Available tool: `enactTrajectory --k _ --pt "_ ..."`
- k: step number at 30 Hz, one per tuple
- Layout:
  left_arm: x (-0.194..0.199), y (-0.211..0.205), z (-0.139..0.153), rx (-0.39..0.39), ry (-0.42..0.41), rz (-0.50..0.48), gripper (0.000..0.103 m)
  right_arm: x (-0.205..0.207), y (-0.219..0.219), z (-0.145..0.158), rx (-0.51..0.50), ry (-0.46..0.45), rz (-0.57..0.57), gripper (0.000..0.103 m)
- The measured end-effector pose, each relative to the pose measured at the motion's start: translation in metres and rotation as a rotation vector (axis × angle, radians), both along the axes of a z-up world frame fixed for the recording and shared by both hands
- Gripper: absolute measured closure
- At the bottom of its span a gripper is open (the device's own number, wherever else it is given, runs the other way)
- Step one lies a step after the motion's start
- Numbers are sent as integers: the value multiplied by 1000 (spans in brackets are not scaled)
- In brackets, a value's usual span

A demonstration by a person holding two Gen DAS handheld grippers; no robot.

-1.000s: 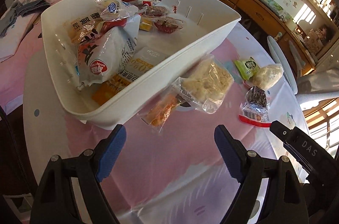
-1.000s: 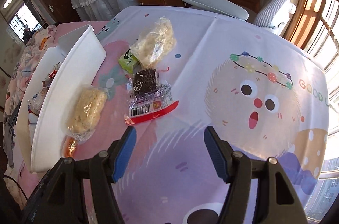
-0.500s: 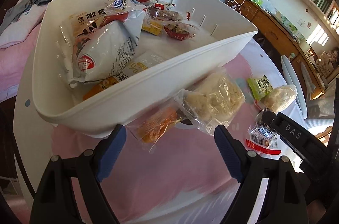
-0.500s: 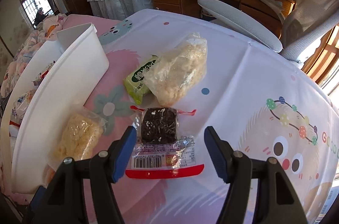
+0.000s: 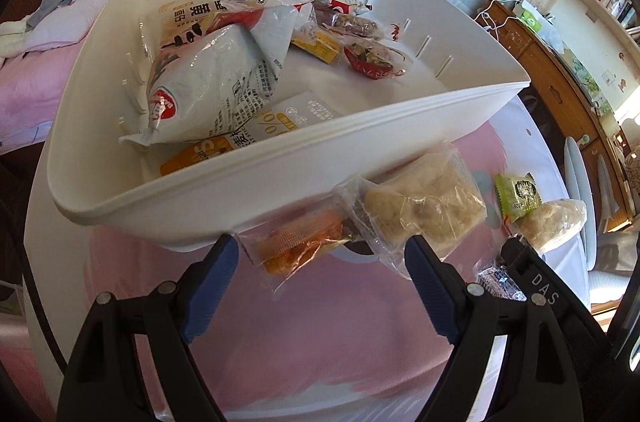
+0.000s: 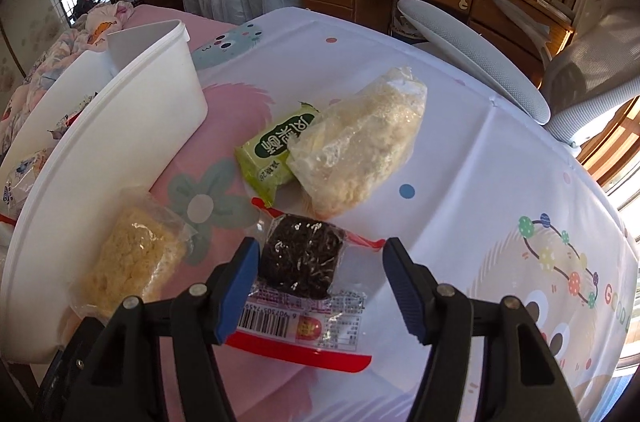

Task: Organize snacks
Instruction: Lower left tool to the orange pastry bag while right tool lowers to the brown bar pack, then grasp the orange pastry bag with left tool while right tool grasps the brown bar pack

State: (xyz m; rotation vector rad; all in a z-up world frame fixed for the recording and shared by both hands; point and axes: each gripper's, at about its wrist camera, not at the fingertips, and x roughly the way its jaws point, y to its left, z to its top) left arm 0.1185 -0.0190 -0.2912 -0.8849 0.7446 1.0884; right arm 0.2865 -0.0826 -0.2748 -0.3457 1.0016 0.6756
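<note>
Low in the right wrist view, the right gripper (image 6: 318, 286) has just been narrowing its jaws around a dark seaweed-like snack pack (image 6: 302, 262) lying on the tablecloth (image 6: 460, 182). The pack sits between the blue pads, which are not yet pressing it.

At the bottom of the left wrist view, the left gripper (image 5: 320, 286) stands wide with nothing held, poised just short of an orange snack packet (image 5: 300, 246) and a pale rice-cracker pack (image 5: 424, 210), both against the near wall of the white bin (image 5: 240, 190).

Further up, mid-frame right, a green packet (image 5: 517, 191) and a second clear cracker bag (image 5: 554, 224) also wait on the cloth.

Beyond, the bin already holds a heap of snacks (image 5: 224, 78), so I'd judge the job well past halfway, with five packs left.
</note>
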Motion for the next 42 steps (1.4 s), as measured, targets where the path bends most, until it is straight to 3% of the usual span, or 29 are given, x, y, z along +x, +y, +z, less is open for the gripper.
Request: enactTrajectory --k 5,10,15,21,22,24,26,29,33,34,37,42 --pt "6 7 -4 -28 -9 17 23 -4 2 2 -32 -29 28 42" --pt "4 11 -3 -24 -45 8 39 -4 -4 3 -47 -23 6 43" --pt "-3 11 0 -16 -59 2 48 -2 -8 6 -53 -19 -18 43" --pt "-15 11 2 -22 -55 14 49 -4 -10 12 -45 -27 -25 47" --pt "-16 12 1 -24 -54 9 49 -4 -10 14 -43 -36 -28 57" --pt "-18 13 1 -28 -57 1 50 -4 -11 18 -42 -40 -28 66" --pt "-21 12 3 -33 -61 -5 51 -2 -10 15 -60 -20 -20 83" --pt "-25 11 5 -38 -64 -19 54 -2 -12 15 -45 -4 -36 83" --pt "-31 11 7 -37 -56 -31 66 -3 -16 15 -11 43 -64 81" --pt "-33 11 7 -36 -49 -28 74 -2 -16 15 -6 58 -70 77" --pt "-35 12 7 -42 -55 -36 74 -4 -14 13 -10 76 -72 60" --pt "-36 15 9 -43 -64 -61 77 -7 -7 10 -25 82 -61 50"
